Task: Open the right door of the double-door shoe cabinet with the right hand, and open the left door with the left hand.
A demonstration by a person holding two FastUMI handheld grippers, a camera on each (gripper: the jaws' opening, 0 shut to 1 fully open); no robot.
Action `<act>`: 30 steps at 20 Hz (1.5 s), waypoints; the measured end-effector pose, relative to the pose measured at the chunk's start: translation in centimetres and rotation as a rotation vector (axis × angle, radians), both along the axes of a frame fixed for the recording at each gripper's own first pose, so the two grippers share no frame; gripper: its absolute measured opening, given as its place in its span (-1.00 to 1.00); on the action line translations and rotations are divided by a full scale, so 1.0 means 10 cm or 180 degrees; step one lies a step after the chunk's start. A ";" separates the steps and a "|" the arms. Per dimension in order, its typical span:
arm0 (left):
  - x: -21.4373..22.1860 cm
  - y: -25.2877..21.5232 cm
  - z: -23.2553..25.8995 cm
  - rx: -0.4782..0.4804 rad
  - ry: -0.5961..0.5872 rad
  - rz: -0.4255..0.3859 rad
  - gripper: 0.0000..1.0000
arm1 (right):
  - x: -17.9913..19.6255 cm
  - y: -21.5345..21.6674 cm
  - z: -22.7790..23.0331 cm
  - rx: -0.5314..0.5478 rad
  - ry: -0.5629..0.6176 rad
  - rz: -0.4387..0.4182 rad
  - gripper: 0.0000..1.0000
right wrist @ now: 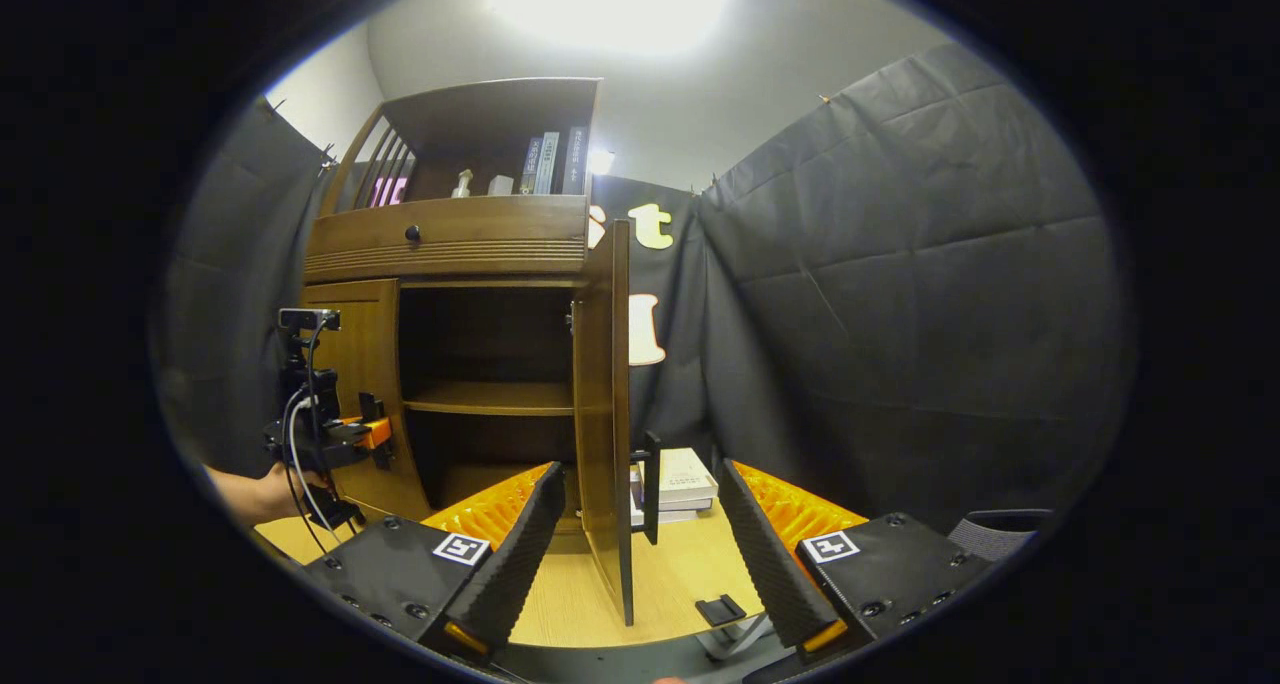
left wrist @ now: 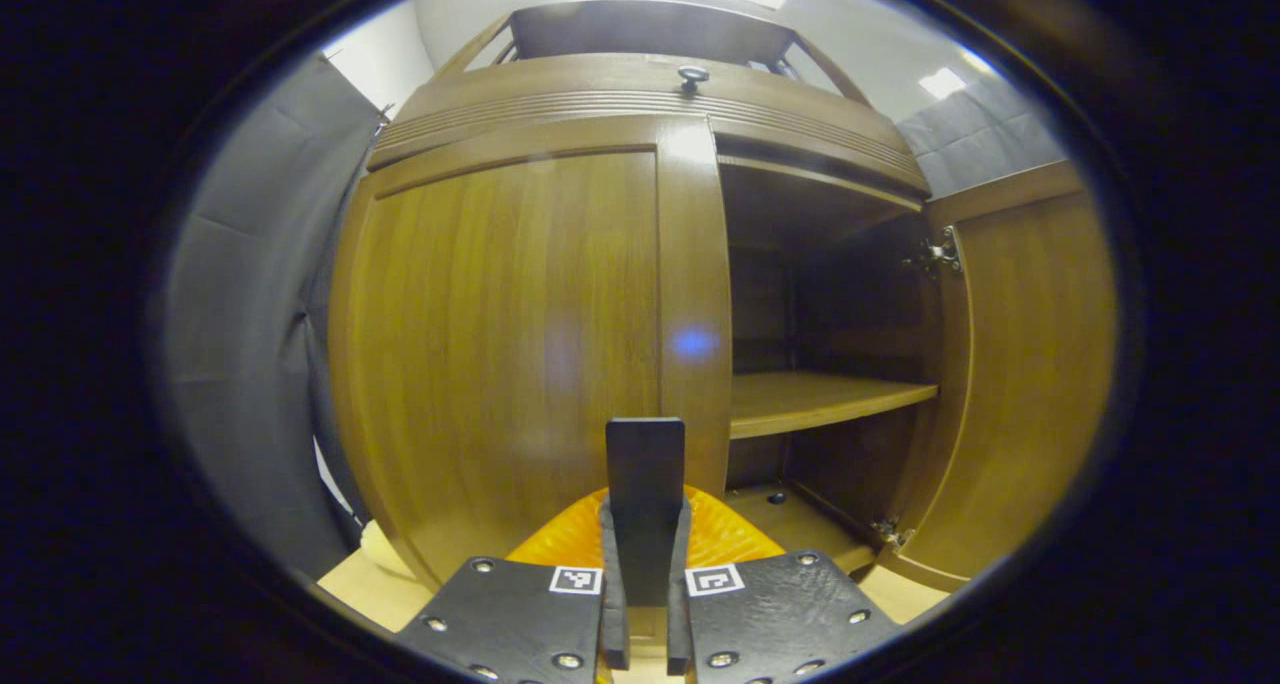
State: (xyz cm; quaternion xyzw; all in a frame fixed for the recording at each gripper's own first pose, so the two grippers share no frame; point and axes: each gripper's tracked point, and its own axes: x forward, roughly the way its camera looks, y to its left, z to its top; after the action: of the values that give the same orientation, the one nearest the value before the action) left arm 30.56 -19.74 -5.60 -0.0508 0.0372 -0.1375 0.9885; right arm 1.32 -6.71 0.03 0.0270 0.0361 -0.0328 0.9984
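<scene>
The wooden shoe cabinet fills the left gripper view. Its left door (left wrist: pixel 520 344) is closed, and its right door (left wrist: pixel 1030 364) stands swung wide, baring the inner shelf (left wrist: pixel 820 399). My left gripper (left wrist: pixel 645 512) is shut on the left door's dark upright handle (left wrist: pixel 645 454). In the right gripper view the right door (right wrist: pixel 608 404) stands edge-on with its handle (right wrist: pixel 651 484) facing right. My right gripper (right wrist: pixel 640 474) is open, its fingers (right wrist: pixel 520 539) apart on either side of the door's lower edge without touching it. A hand (right wrist: pixel 250 494) holds the left gripper (right wrist: pixel 375 432) at the left door (right wrist: pixel 365 384).
A drawer with a round knob (left wrist: pixel 692 76) sits above the doors. Books (right wrist: pixel 548 162) stand on the top shelf. A stack of books (right wrist: pixel 685 484) lies on the wooden table (right wrist: pixel 680 564) behind the open door. A small black piece (right wrist: pixel 720 609) lies near the table's front edge.
</scene>
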 end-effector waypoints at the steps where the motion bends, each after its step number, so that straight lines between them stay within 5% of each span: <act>1: -0.06 0.04 0.01 0.0004 0.0011 0.0009 -0.69 | 0.02 0.01 0.00 0.0016 -0.0013 0.0053 0.86; 14: -0.93 0.75 0.01 0.0167 0.0112 0.0419 -0.75 | -0.02 0.07 -0.09 0.0140 -0.0031 0.0714 0.95; 15: -0.98 0.81 0.01 0.0191 0.0117 0.0453 -0.64 | -0.05 0.07 -0.09 0.0164 -0.0025 0.0777 0.95; 16: -1.02 0.87 0.02 0.0208 0.0122 0.0499 -0.75 | -0.07 0.09 -0.08 0.0177 -0.0055 0.0838 0.95; 21: -1.29 1.24 -0.07 0.0242 0.0207 0.0689 -0.65 | -0.06 0.27 -0.10 0.0186 -0.0023 0.1021 0.84; 25: -1.38 1.48 -0.09 0.0265 0.0221 0.0590 -0.77 | -0.07 0.55 -0.08 0.0158 -0.0016 0.1086 0.94; 30: -1.43 1.74 -0.10 0.0280 0.0203 0.0506 -0.67 | -0.13 1.00 -0.04 0.0085 -0.0040 0.1199 0.94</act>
State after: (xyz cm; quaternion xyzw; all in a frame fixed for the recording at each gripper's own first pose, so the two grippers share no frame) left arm 16.28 -2.32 -6.55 -0.0145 0.0705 -0.0551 0.9959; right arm 0.00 3.29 -0.33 0.0332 0.0346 0.1554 0.9867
